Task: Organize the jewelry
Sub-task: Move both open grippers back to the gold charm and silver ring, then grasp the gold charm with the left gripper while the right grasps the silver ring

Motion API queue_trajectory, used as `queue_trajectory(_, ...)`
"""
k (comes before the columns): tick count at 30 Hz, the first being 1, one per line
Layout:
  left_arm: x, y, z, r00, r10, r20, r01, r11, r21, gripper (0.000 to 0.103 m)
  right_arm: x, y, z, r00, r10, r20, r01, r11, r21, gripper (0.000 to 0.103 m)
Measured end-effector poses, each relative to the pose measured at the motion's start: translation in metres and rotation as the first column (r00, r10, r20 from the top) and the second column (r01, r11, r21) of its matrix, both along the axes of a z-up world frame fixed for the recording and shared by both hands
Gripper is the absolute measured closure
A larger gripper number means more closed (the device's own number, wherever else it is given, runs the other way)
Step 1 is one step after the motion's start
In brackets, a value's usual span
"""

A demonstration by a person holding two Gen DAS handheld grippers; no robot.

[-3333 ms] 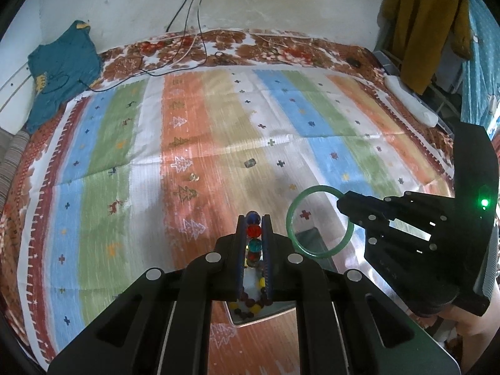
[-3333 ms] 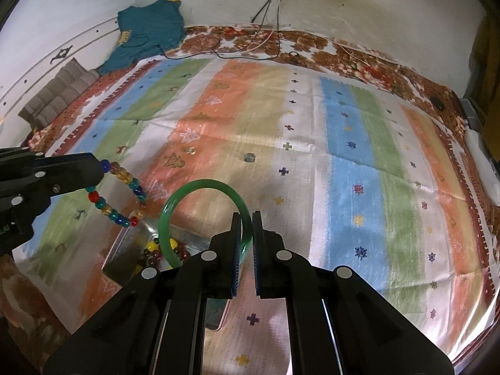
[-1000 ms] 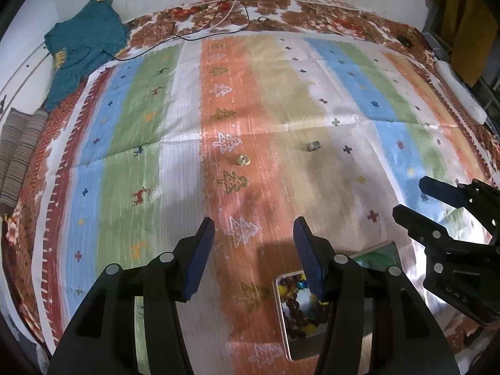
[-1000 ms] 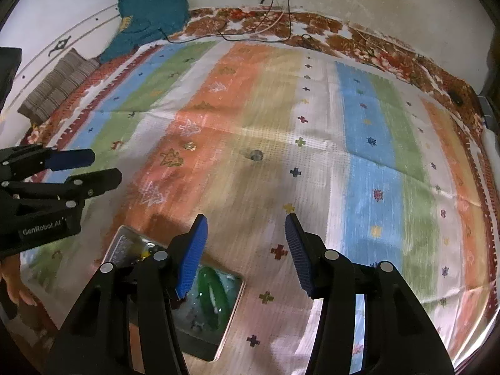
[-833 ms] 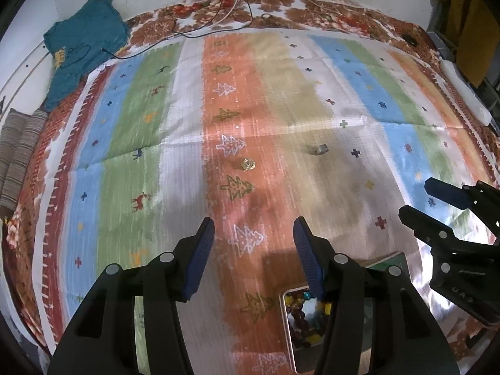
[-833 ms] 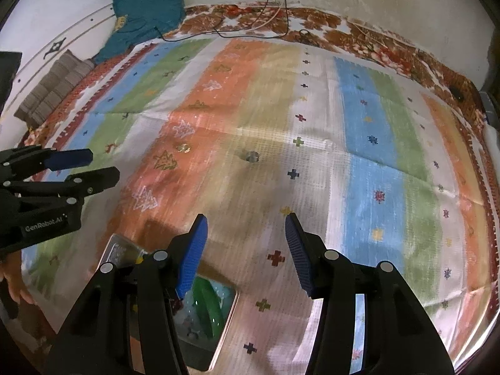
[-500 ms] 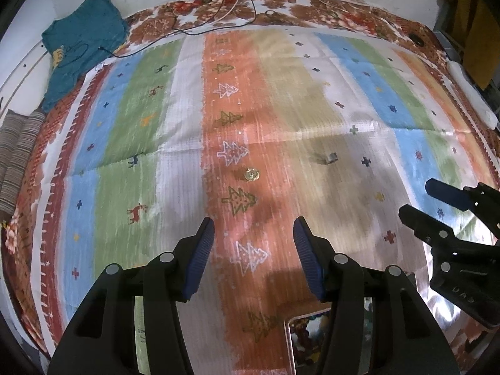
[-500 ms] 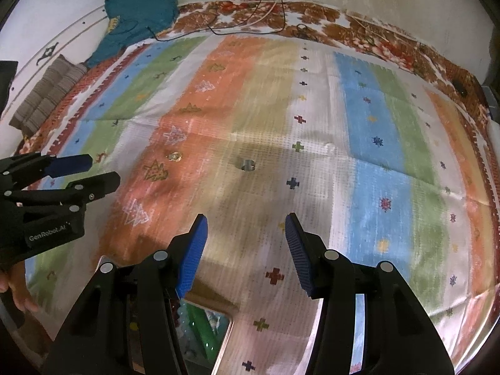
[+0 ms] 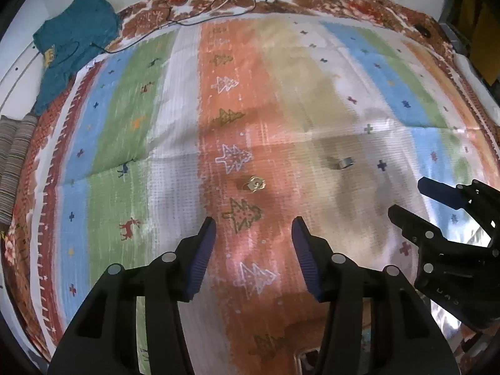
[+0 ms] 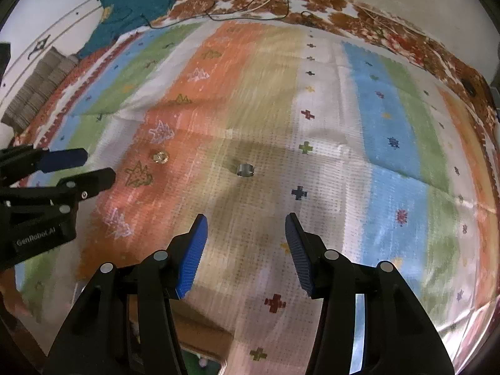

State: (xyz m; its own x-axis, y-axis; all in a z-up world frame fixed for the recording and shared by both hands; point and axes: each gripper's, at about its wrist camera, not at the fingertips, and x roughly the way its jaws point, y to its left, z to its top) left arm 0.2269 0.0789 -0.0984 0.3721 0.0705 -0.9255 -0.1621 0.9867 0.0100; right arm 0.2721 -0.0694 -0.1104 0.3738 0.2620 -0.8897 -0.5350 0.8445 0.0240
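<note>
A small gold jewelry piece lies on the orange stripe of the striped cloth, just ahead of my left gripper. The left jaws are closing with nothing between them. A silver ring rests on the tan stripe, straight ahead of my right gripper, which stands open with nothing in it. In the right wrist view the gold piece lies near the left gripper. In the left wrist view the silver ring lies ahead of the right gripper.
A metal tray shows only as a corner at the bottom edge, behind both grippers, with something green inside. A teal garment and cables lie at the far end of the striped cloth. Folded fabric sits far left.
Both grippers have moved forward and lower over the cloth, toward the gold piece and the silver ring. The tray has slid almost out of view at the bottom.
</note>
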Motion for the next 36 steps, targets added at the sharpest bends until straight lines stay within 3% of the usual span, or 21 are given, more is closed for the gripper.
queue_trajectory(17, 0.025, 0.009, -0.032, 0.997, -0.013, -0.073, 0.015, 1.0, 0.019, 0.059, 0.029, 0.015, -0.022, 0.999, -0.002, -0.039, 0.001, 1.0, -0.012, 0.051)
queue_trajectory(36, 0.05, 0.019, -0.054, 0.994, -0.011, -0.106, 0.008, 1.0, -0.026, 0.062, 0.054, 0.03, -0.044, 0.998, -0.002, -0.069, -0.001, 0.999, -0.035, 0.052)
